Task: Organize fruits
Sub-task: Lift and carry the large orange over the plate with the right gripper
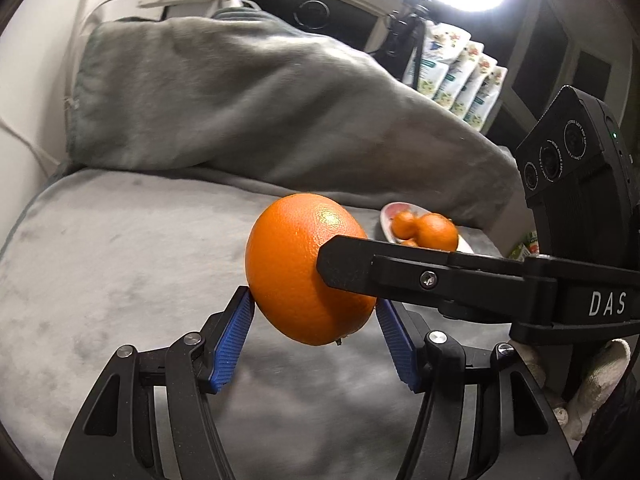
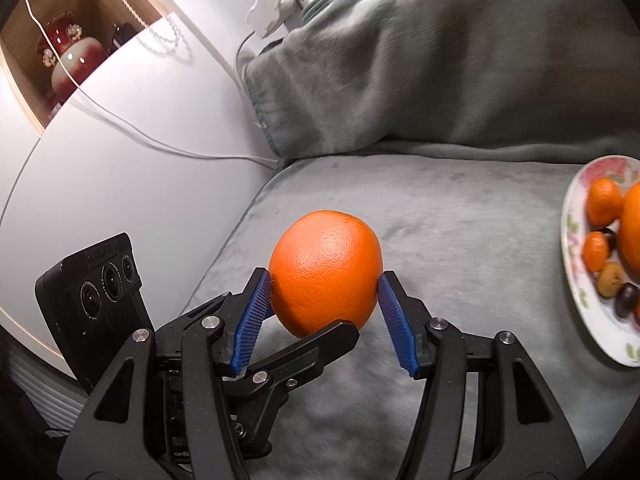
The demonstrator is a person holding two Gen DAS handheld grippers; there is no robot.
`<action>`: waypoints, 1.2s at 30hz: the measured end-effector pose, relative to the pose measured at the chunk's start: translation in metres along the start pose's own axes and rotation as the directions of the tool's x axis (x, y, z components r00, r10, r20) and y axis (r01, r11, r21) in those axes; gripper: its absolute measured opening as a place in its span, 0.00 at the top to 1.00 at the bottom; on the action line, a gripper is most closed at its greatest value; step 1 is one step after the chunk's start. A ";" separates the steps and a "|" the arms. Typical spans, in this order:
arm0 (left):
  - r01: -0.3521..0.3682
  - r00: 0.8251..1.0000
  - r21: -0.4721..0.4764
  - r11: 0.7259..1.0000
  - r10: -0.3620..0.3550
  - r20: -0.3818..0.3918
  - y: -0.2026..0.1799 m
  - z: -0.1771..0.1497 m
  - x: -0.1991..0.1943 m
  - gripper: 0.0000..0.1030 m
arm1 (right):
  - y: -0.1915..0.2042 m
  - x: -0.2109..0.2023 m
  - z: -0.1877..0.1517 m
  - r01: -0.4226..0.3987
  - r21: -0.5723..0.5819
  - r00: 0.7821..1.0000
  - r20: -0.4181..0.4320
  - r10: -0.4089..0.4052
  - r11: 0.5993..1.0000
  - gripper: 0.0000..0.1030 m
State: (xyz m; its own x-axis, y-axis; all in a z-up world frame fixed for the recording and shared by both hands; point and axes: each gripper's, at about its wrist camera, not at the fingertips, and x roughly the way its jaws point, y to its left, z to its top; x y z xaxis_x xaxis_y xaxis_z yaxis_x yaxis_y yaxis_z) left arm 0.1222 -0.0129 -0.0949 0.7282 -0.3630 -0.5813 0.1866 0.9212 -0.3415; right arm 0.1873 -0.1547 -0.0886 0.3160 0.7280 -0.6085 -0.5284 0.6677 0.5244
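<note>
Over grey blanket (image 2: 460, 240), both grippers' fingers (image 1: 234, 340) around orange (image 2: 326, 268)

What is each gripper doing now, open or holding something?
Left gripper: shut on the orange.
Right gripper: shut on the same orange.

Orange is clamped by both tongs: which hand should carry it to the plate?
Probably right. The plate lies on its side of the orange, while the right tongs cross in front of the left tongs.

Black tongs (image 1: 314, 308), ribbed blue pads (image 1: 232, 344) (silver screws)
</note>
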 end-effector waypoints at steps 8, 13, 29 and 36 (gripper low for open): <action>0.030 1.000 0.060 0.998 -0.029 -0.011 -0.036 0.006 0.010 0.39 | -0.018 -0.033 -0.006 0.022 0.030 0.998 0.050 -0.023 0.999 0.43; 0.052 0.999 0.090 0.995 -0.051 -0.019 -0.054 0.010 0.017 0.39 | -0.031 -0.053 -0.009 0.036 0.047 0.996 0.077 -0.039 0.998 0.43; 0.125 0.991 0.146 0.981 -0.116 -0.068 -0.106 0.005 0.046 0.39 | -0.081 -0.101 -0.024 0.074 0.126 0.987 0.132 -0.091 0.989 0.43; 0.142 0.987 0.150 0.978 -0.129 -0.094 -0.120 0.005 0.064 0.39 | -0.103 -0.110 -0.026 0.085 0.156 0.986 0.131 -0.106 0.984 0.43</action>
State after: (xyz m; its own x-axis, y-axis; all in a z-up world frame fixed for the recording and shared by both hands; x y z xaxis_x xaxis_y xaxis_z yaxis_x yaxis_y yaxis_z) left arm 0.1501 -0.1461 -0.0876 0.6328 -0.4901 -0.5995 0.3846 0.8709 -0.3060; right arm 0.1863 -0.3080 -0.0916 0.4708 0.6671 -0.5773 -0.3703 0.7434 0.5570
